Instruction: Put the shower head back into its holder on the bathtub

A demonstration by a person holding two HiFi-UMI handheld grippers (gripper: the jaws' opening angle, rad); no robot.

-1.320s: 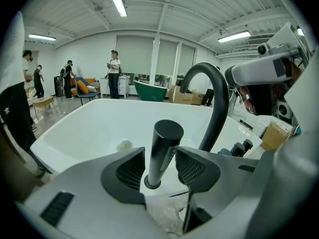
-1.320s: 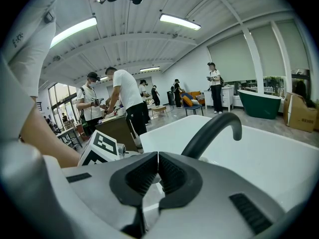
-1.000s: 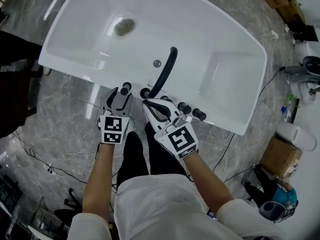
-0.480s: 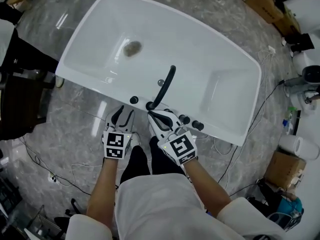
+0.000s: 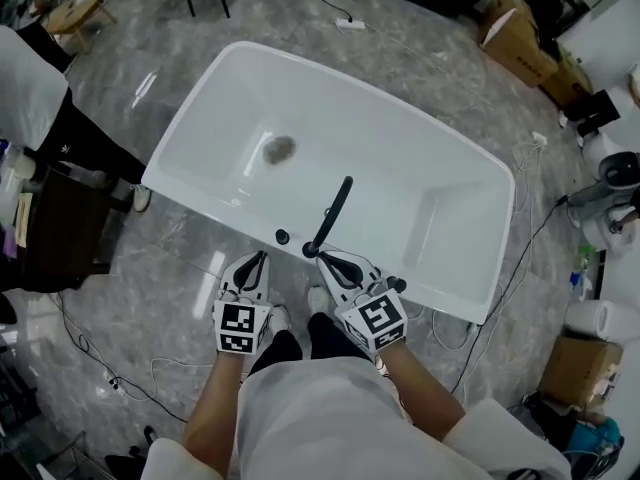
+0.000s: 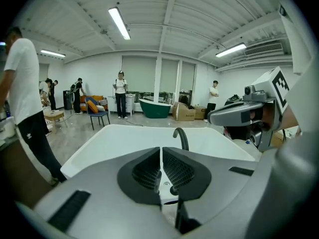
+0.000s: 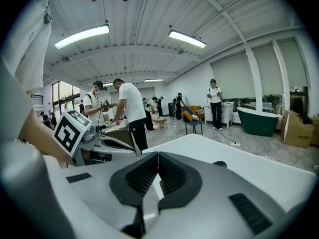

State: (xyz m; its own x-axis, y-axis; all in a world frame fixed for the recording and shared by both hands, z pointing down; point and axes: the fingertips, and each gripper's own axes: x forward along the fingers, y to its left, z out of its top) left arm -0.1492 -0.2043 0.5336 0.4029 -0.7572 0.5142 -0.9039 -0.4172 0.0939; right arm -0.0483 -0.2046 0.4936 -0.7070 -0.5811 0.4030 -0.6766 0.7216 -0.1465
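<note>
Left gripper has just closed on nothing; right gripper pressed together, empty. White bathtub shows its drain, and a black spout arches in from the near rim.

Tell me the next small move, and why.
Probably just pull both back to rest. The left gripper, whose jaws have just been closing, and the right gripper are shut on nothing, clear of the bathtub, and what looks like the shower head sits on its rim beside the spout.
</note>
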